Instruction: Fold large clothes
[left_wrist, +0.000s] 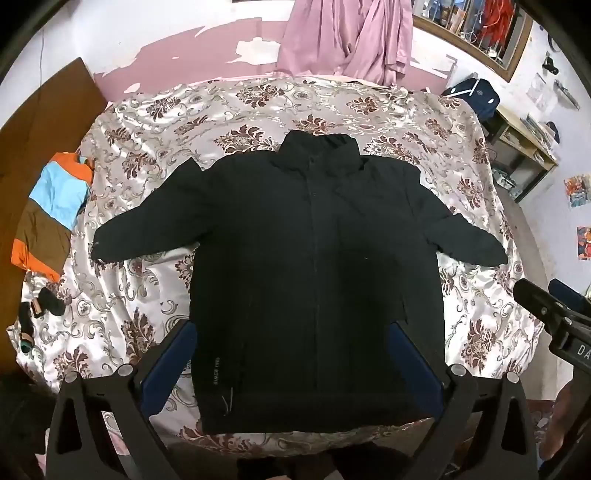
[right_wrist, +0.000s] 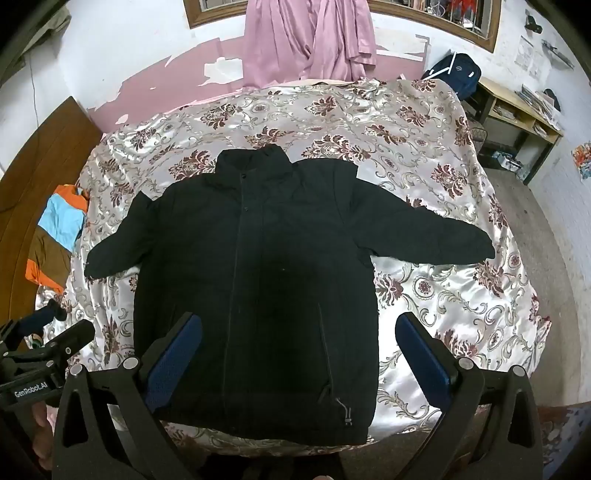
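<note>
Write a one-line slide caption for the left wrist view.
Open left gripper hovers over a black jacket spread flat, sleeves out, on a floral bedspread.

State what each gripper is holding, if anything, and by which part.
Nothing is held. The left gripper and right gripper both hover open above the black jacket, which lies flat on the bed with sleeves spread.

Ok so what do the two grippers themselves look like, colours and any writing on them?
Both are matte black, angular frames with silver round bolts. The left gripper and right gripper each carry two flat fingers faced with dark blue textured pads. White lettering reading GenRobot.AI marks the left unit's side. No cables or sleeves show.
</note>
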